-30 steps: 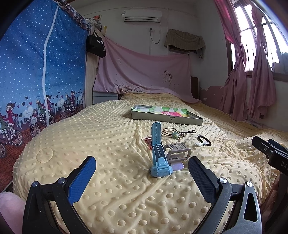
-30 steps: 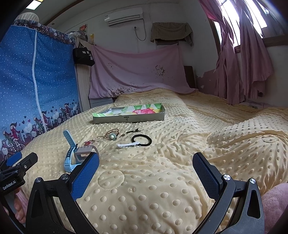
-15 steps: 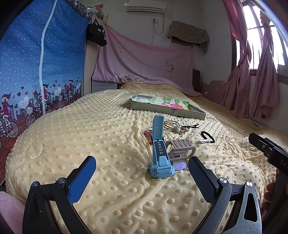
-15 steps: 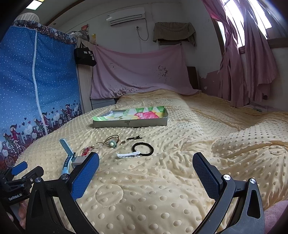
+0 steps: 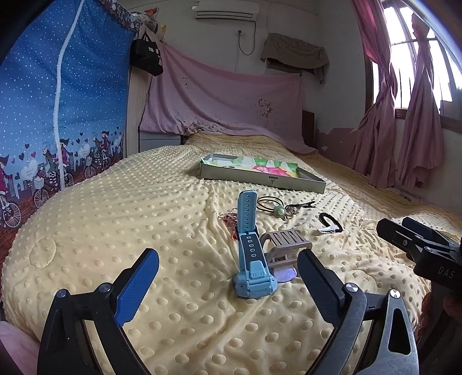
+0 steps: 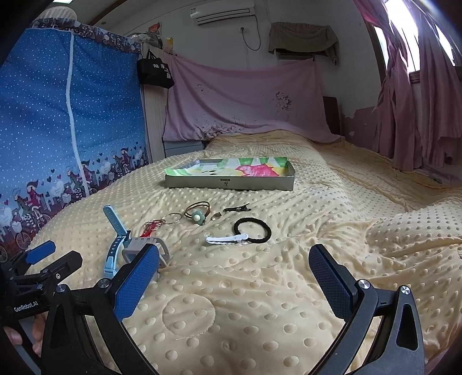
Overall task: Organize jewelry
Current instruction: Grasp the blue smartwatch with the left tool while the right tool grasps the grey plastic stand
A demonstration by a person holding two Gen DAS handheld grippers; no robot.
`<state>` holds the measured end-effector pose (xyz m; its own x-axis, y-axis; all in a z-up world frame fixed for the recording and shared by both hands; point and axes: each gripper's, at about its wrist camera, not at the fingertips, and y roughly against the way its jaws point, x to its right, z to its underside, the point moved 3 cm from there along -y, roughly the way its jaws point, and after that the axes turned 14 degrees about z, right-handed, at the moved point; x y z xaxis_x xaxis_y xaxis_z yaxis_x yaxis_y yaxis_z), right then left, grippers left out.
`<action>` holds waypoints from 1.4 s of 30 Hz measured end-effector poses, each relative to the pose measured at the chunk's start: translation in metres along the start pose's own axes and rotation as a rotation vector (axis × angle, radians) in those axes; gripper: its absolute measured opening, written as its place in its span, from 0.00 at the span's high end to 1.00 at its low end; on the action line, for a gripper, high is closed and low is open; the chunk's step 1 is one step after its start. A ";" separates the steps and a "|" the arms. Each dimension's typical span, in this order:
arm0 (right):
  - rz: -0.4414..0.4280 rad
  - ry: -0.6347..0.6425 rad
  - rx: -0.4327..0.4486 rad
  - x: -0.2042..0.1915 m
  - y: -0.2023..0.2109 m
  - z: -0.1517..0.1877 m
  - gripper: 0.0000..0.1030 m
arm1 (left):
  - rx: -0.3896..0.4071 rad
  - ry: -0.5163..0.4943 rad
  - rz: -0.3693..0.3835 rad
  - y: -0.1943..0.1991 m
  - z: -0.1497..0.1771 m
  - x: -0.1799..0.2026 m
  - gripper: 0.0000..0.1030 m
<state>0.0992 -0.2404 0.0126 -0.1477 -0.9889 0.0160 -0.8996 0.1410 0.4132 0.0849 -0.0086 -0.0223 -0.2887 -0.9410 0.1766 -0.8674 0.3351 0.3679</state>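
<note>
Left gripper (image 5: 228,277) nearer the blue watch (image 5: 250,259), jaws now closing.

A home bedroom: a bed (image 6: 288,288) under a dimpled yellow blanket, pink curtains (image 5: 404,121) at a window, a wall air conditioner (image 6: 222,13), a blue fabric wardrobe (image 6: 66,121).

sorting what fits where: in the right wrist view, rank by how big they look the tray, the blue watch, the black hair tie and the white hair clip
1. tray, clearly largest though farthest away.
2. blue watch; nearer the camera, which flatters it.
3. black hair tie and white hair clip: they touch and look about equally long, so unranked.
</note>
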 end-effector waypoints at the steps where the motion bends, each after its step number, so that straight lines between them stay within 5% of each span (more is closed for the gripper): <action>1: -0.014 0.001 -0.002 -0.001 -0.002 -0.001 0.01 | -0.001 0.001 0.007 -0.001 0.000 -0.001 0.08; 7: -0.073 0.028 -0.009 -0.014 -0.012 -0.002 0.04 | -0.030 0.007 0.055 -0.014 0.001 -0.003 0.27; 12: -0.139 0.083 -0.051 -0.030 -0.024 0.002 0.39 | -0.068 0.008 0.100 -0.026 0.004 -0.001 0.41; 19: -0.236 0.148 -0.151 -0.052 -0.046 0.017 0.58 | -0.124 0.032 0.146 -0.043 0.008 0.000 0.64; 34: -0.347 0.263 -0.227 -0.086 -0.069 0.024 0.73 | -0.172 0.046 0.190 -0.055 0.013 0.002 0.78; 36: -0.356 0.271 -0.232 -0.088 -0.070 0.025 0.87 | -0.174 0.039 0.186 -0.055 0.013 0.003 0.79; 42: -0.370 0.268 -0.224 -0.088 -0.068 0.027 0.92 | -0.146 0.052 0.179 -0.047 0.012 0.002 0.80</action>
<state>0.1618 -0.1620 -0.0417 0.3008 -0.9522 0.0525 -0.7574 -0.2050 0.6199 0.1201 -0.0263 -0.0498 -0.4081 -0.8633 0.2967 -0.7352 0.5035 0.4538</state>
